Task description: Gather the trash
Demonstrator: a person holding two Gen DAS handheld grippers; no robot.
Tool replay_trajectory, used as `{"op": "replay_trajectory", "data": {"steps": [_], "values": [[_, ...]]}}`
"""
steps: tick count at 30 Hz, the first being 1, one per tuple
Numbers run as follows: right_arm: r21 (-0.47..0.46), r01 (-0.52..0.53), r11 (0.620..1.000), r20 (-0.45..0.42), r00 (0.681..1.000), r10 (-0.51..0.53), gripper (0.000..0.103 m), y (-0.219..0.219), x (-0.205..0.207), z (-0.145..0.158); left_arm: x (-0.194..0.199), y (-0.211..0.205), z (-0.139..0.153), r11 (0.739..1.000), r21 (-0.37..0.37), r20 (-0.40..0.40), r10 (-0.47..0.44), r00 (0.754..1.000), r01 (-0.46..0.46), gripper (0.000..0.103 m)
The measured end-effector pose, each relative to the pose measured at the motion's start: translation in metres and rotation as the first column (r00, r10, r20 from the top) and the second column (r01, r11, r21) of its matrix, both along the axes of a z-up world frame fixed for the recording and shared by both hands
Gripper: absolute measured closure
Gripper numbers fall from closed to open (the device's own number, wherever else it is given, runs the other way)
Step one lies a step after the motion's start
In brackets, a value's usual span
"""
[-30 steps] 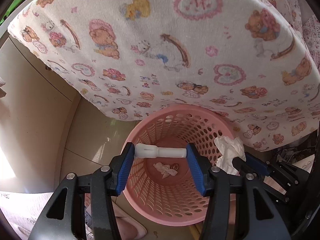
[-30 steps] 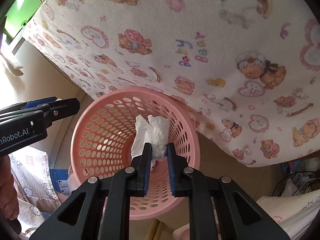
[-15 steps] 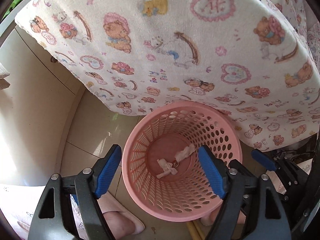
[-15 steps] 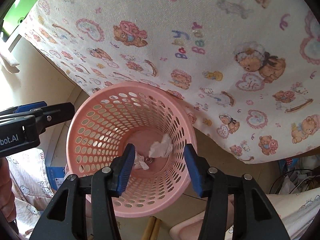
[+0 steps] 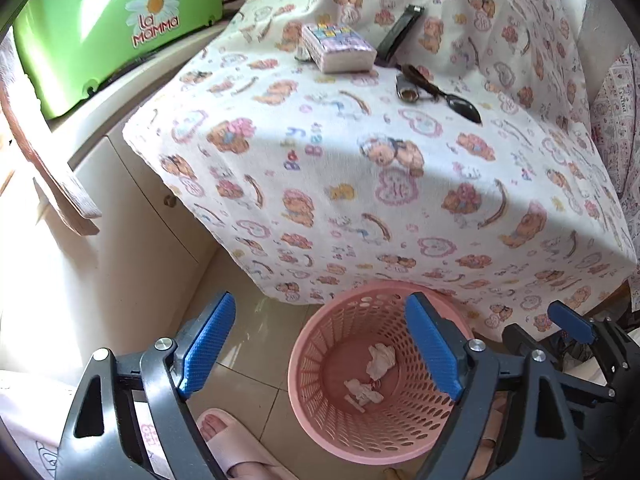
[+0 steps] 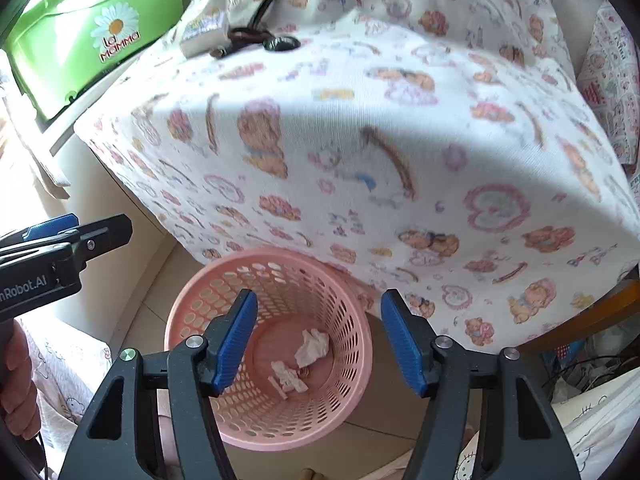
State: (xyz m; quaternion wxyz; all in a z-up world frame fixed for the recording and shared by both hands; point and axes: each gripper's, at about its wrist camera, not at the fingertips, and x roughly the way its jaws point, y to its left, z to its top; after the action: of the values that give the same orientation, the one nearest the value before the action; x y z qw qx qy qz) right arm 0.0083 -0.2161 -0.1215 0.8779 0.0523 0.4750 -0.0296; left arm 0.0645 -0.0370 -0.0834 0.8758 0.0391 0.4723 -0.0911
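Left wrist view: we held both tools, left tool (image 5: 320,344) and right tool (image 6: 318,338), spread and empty above the basket (image 5: 320,432), crumpled tissue (image 5: 380,358) lying inside.

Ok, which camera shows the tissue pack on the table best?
The left wrist view: the tissue pack is sharp, its top and side visible. The right wrist view shows it blurred at a low angle.

The basket (image 5: 320,412) is pink perforated plastic, smooth and slightly glossy, holding crumpled white paper (image 5: 381,358). At 12 o'clock a matt printed cloth (image 5: 360,184) drapes the table; at 10 a glossy green plastic box (image 5: 100,20). The floor (image 5: 248,344) is shiny tile.
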Motion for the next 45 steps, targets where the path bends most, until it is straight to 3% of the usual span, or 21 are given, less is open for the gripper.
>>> {"op": "replay_trajectory", "data": {"steps": [8,19,29,36,45], "values": [[-0.033,0.022,0.999,0.125,0.992,-0.018,0.028,-0.002,-0.012,0.037,-0.006,0.008,0.024,1.000,-0.007,0.114,0.026,0.993,-0.025,0.007],[-0.009,0.072,0.997,0.241,0.968,-0.068,0.026,-0.013,-0.026,0.064,-0.014,0.009,0.043,0.999,0.009,0.212,0.033,0.977,-0.036,0.004],[-0.034,0.059,0.998,0.292,0.955,-0.047,0.026,-0.017,-0.017,0.087,0.001,0.009,0.064,0.999,-0.006,0.242,0.047,0.969,-0.047,0.003],[-0.062,0.048,0.997,0.355,0.935,-0.023,0.021,-0.030,0.004,0.122,0.018,0.014,0.093,0.998,-0.004,0.288,0.068,0.955,-0.070,0.002],[-0.106,0.069,0.992,0.405,0.914,-0.021,0.021,-0.049,0.027,0.140,0.038,0.009,0.101,0.998,-0.028,0.248,0.066,0.966,-0.061,0.002]]}}
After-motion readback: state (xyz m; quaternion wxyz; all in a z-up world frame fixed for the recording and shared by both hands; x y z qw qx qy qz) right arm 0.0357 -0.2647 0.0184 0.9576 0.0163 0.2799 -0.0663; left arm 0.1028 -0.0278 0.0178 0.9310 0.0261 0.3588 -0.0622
